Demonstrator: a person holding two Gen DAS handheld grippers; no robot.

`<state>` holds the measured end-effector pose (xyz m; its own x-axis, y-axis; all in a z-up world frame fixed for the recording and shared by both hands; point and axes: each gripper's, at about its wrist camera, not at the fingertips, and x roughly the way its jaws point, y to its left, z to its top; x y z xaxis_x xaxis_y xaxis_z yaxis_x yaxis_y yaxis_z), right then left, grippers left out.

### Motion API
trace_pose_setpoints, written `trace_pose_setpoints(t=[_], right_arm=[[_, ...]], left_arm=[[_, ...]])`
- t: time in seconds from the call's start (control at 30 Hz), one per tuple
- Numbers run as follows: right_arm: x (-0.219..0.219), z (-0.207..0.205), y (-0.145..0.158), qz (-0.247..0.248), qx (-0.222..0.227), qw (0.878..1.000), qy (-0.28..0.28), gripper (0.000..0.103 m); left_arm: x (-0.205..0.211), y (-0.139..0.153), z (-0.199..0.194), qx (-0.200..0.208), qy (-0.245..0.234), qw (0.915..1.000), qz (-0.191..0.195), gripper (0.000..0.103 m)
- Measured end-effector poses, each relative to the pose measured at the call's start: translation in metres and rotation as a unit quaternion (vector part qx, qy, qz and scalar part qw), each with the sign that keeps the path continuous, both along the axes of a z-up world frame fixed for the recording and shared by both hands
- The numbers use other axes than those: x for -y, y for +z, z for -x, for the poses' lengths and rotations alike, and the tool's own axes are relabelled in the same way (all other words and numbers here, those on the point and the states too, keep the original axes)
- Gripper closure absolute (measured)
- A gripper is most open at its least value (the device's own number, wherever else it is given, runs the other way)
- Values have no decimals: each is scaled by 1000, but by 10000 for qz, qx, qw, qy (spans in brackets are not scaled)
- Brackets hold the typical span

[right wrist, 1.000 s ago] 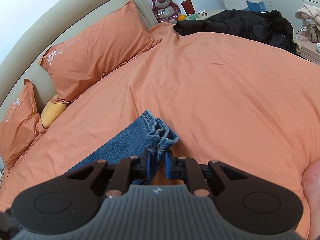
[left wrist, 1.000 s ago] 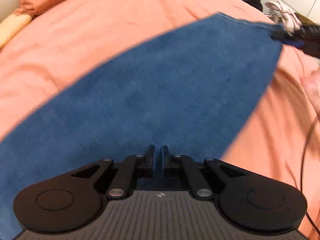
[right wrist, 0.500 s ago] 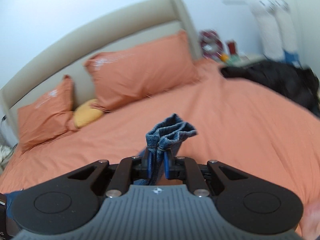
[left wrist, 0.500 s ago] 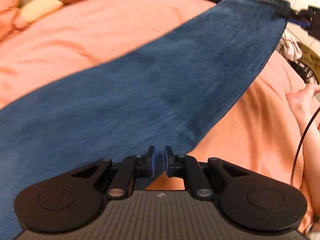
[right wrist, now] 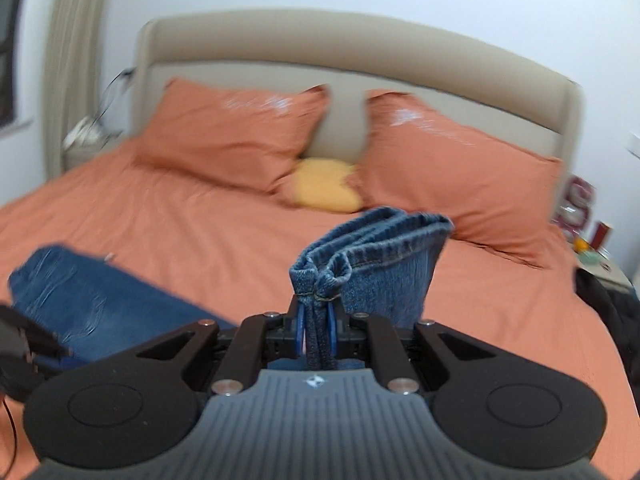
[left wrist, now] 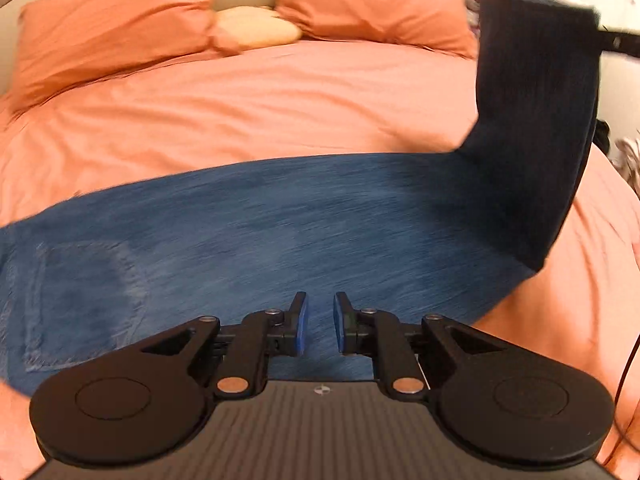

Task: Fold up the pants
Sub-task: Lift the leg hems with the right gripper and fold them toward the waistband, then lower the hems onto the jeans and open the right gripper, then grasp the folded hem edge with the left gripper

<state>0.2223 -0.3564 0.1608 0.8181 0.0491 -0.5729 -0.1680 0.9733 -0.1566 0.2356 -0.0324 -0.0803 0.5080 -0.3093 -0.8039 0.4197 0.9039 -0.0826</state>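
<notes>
Blue jeans (left wrist: 280, 232) lie across the orange bed, back pocket at the left. Their leg end rises steeply at the right of the left wrist view (left wrist: 536, 112), held up by my right gripper (left wrist: 600, 34). In the right wrist view my right gripper (right wrist: 316, 320) is shut on the bunched leg hems (right wrist: 376, 248), lifted above the bed; the waist part (right wrist: 80, 300) lies at the left. My left gripper (left wrist: 319, 322) hovers just over the jeans with its jaws slightly apart, holding nothing.
The orange bed (right wrist: 200, 232) has two orange pillows (right wrist: 240, 136) and a yellow cushion (right wrist: 324, 184) at the beige headboard (right wrist: 360, 48). A nightstand with small items (right wrist: 592, 248) and dark clothing (right wrist: 612, 320) are at the right.
My right gripper has lifted the leg hems high and swung them toward the headboard. My left gripper has let go of the jeans, opened slightly and pulled back.
</notes>
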Motion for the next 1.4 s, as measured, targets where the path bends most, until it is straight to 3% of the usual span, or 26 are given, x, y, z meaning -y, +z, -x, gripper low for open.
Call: trace_pose_setpoints(t=[0.13,0.3,0.37,0.47,0.57,0.63,0.7,0.8,0.9,1.07,1.23,1.33,1.37,1.4], right_arm=[[-68,-12,-38,33,-580,9972,474,97],[-141,-10,-118,295,-1532,9822,1050,97],[-152,-6,-151,491,-1862,9744,1162,97],[-160,-1,-176,639,-2131,9667,1264,96],[-153,-3,-185,402,-2322,9633,1283,86],[-142,-5,-185,84,-2429,9629,1174,80],[-126,-12,-178,-264,-2555,9596,1149,64],[-112,-11,-163,-438,-2502,9619,1011,49],[-91,-8,-149,-411,-2374,9675,770,45],[-45,-10,-148,-44,-2259,9740,158,45],[8,-11,-157,-173,-2241,9737,-379,46],[32,-11,-165,-223,-2176,9737,-638,47],[42,-12,-167,-265,-2153,9736,-712,47],[49,-13,-169,-304,-2147,9731,-775,48]], left_arm=[[-28,-4,1,33,218,9998,20,85],[-57,-8,7,-58,368,9989,286,85],[-64,-9,9,-92,383,9985,370,85],[-69,-13,10,-150,413,9977,525,79],[-71,-15,9,-295,477,9951,816,73],[-72,-16,5,-400,530,9922,1051,61],[-71,-16,0,-467,570,9895,1247,44],[-65,-16,-10,-590,644,9861,1416,35],[-57,-23,-27,-843,749,9798,1649,31],[-43,-47,-57,-1224,1015,9683,1928,31],[-34,-70,-81,-1396,1211,9604,2085,34],[-27,-79,-88,-1453,1126,9600,2111,58],[-24,-80,-88,-1442,1091,9609,2099,73],[-21,-80,-88,-1376,1097,9632,2033,77]])
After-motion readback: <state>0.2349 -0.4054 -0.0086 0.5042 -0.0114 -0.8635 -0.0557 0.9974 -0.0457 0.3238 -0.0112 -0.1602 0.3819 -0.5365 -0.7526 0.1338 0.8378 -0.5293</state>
